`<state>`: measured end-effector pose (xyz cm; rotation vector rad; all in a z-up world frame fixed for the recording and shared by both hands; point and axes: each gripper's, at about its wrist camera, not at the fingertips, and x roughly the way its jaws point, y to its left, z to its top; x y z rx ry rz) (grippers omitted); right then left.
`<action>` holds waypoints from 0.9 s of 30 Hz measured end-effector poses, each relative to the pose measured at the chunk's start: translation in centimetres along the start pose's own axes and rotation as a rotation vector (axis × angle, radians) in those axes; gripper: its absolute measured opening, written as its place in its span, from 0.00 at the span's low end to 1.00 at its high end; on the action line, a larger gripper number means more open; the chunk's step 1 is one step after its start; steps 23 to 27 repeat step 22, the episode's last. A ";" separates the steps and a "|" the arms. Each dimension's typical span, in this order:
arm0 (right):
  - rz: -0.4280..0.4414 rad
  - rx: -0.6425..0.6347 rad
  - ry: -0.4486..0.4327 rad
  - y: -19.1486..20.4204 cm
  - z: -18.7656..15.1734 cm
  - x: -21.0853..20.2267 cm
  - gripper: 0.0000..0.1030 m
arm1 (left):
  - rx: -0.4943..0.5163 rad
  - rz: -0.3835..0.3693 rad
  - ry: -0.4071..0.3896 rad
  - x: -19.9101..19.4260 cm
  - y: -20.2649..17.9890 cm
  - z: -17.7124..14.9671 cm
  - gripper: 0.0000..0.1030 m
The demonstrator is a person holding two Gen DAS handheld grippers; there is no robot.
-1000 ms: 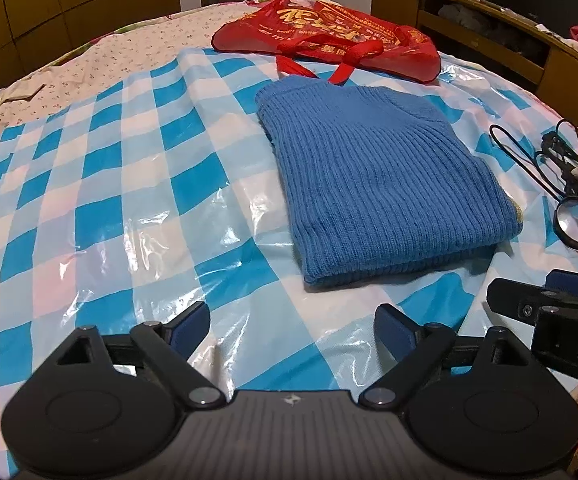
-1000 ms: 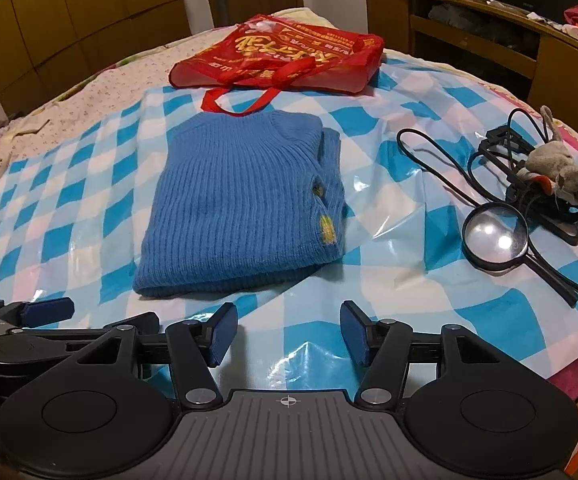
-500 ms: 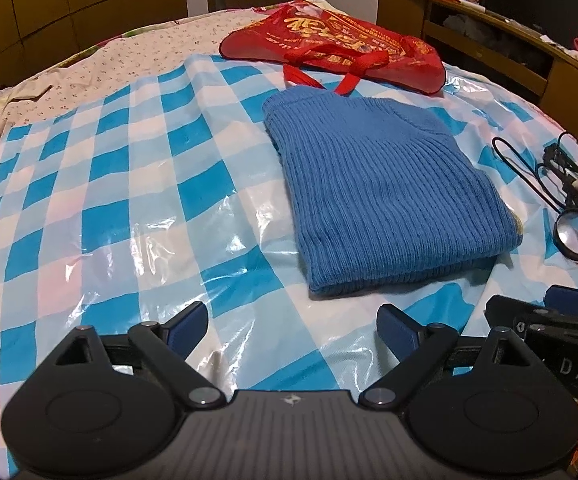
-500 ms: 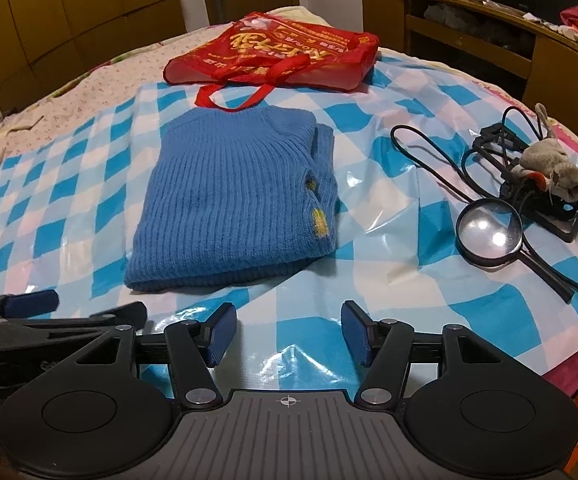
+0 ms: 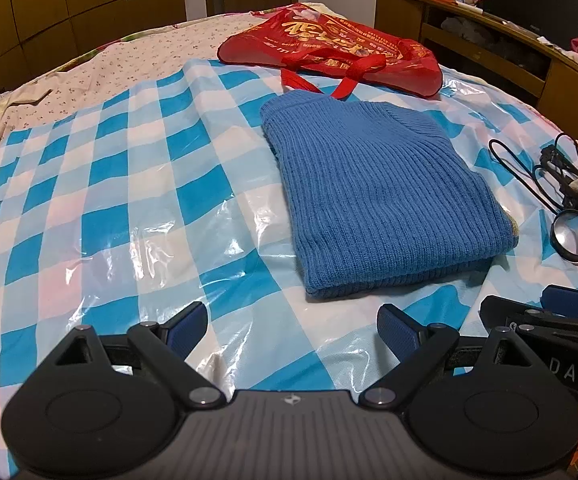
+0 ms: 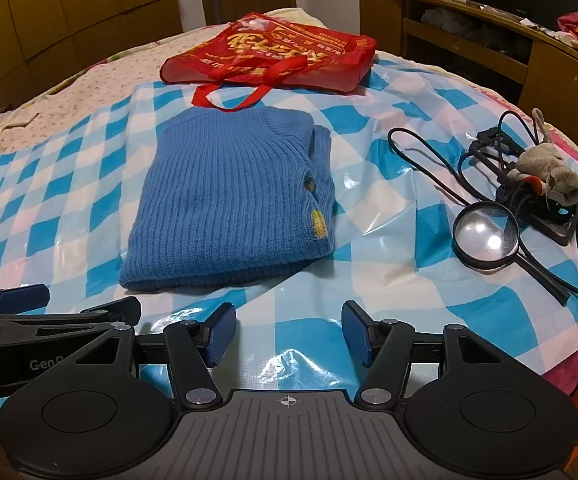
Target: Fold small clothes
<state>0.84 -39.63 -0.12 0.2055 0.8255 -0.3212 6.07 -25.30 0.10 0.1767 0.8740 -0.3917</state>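
**Folded blue sweater on the checked sheet, both grippers released**

At the left, the blue-and-white checked plastic sheet (image 5: 101,208) covers most of the bed and shows glossy wrinkles near the tools. Beyond its far left edge lies a floral bedspread (image 5: 101,76), with wooden wardrobe doors (image 5: 69,4) behind it.

The left gripper (image 5: 291,326) hangs over bare sheet at the near edge, its blue pads well apart and nothing between them. Just beside it on the right, the right gripper (image 6: 289,330) is likewise spread, empty, above the sheet.

The blue sweater (image 6: 229,200) lies folded into a flat rectangle in the middle of the sheet, just beyond both tools and touched by neither. A small yellow patch shows on its right edge. At its far end the handles of a red bag (image 6: 273,52) reach the collar.

Further right, apart from the sweater, a black cable (image 6: 425,160) loops over the sheet, then a magnifying glass (image 6: 485,236), with a grey plush toy (image 6: 549,172) resting on a black stand. A wooden desk (image 6: 469,36) stands at the far right
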 end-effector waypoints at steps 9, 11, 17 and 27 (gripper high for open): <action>0.001 0.002 0.000 0.0 0.0 0.0 0.57 | 0.004 0.003 -0.009 -0.2 -0.1 0.1 0.98; -0.001 0.001 -0.001 0.0 0.0 0.0 0.57 | 0.008 0.006 -0.012 -0.3 -0.1 0.1 0.98; -0.005 0.003 -0.002 -0.3 0.1 -0.1 0.57 | 0.009 0.007 -0.017 -0.3 -0.2 0.1 0.98; -0.007 0.006 -0.001 -0.3 0.1 -0.1 0.57 | 0.015 0.009 -0.024 -0.5 -0.3 0.1 0.98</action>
